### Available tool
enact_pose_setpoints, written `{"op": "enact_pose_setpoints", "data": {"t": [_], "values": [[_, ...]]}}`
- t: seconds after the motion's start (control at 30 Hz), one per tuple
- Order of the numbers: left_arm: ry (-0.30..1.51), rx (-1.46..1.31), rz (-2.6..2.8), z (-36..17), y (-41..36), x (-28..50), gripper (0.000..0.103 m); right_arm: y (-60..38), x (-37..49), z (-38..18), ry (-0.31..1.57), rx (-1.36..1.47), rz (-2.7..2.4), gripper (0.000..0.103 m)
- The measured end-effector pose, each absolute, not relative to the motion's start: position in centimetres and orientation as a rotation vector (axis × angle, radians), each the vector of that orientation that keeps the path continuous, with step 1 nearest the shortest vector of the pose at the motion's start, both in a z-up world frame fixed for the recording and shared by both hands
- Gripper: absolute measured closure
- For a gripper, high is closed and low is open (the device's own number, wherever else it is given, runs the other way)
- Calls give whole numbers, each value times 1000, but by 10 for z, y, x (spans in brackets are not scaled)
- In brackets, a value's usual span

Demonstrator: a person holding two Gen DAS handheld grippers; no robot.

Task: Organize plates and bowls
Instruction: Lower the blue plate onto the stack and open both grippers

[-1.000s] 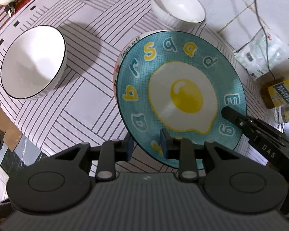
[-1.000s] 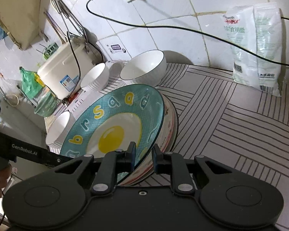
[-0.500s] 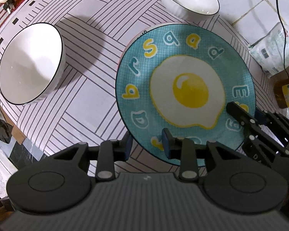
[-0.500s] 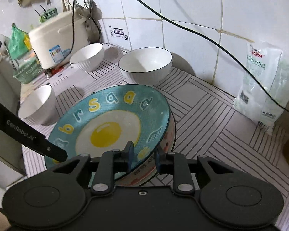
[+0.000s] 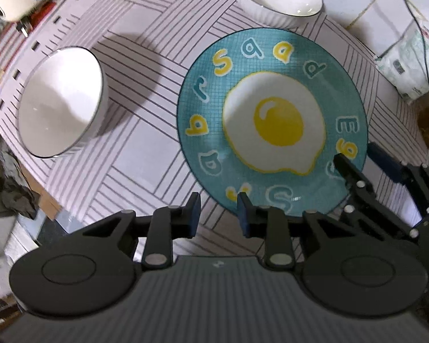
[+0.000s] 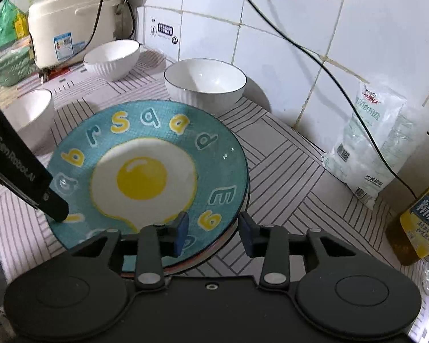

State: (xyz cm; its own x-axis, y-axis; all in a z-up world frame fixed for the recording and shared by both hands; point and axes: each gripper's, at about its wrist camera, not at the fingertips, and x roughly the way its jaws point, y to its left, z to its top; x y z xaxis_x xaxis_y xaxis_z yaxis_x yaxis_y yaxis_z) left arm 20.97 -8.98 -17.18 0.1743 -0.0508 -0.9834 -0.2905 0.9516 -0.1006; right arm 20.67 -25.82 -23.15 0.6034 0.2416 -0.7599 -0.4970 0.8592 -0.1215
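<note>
With the plate lying flat on the stack on the worktop, both the left claw and right claw spread and gripping nothing, we should back straight off its near rim without nudging it.

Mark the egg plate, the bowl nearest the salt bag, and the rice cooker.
egg plate [image 6: 143, 178], right wrist view, on the yolk.
bowl [image 6: 206, 78], right wrist view, inside wall.
rice cooker [image 6: 71, 20], right wrist view, front of body.
</note>
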Motion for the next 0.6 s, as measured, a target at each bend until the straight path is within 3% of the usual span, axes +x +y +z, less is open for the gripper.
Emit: {"op": "enact_pose_setpoints", "data": {"t": [0.17,0.6], "values": [[1368,-243,156,-152,-86,189,76,-266,192,-209,784,-266,486,57],[1283,-116,158,-105,-55,144,63,-256,142,-155,686,-139,630,37]]}}
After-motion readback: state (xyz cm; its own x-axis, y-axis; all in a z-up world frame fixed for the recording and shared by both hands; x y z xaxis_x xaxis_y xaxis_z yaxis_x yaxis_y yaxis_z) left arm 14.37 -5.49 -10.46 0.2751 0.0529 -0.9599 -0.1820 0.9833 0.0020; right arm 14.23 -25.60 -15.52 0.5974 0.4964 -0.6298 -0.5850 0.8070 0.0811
